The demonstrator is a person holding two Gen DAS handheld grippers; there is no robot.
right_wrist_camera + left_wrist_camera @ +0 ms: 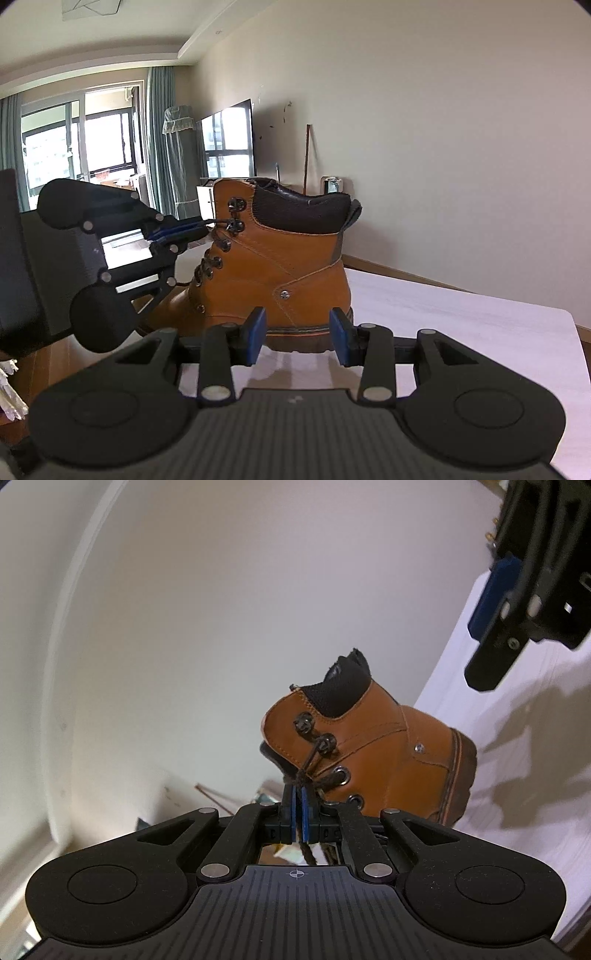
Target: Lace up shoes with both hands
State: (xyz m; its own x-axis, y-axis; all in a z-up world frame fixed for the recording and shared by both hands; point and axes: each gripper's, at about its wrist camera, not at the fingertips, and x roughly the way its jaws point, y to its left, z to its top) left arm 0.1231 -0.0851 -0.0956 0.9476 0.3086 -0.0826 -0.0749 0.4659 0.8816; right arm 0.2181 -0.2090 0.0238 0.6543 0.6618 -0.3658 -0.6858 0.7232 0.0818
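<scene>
White counter [461,325], boot [273,273] near its edge | left hand-held gripper [298,805] clamps lace [308,764], right hand-held gripper [298,338] parted, empty | step: upper hooks | next: right takes lace

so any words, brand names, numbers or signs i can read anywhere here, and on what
No readable text in either view.
Boot: no brand or label shows; its side rivet is too small to tell any stamping.
Left tool: only a crosshair mark on its body, no letters.
Right tool: a tiny pale mark on its body, too small to read.
Television: only window reflections.
</scene>
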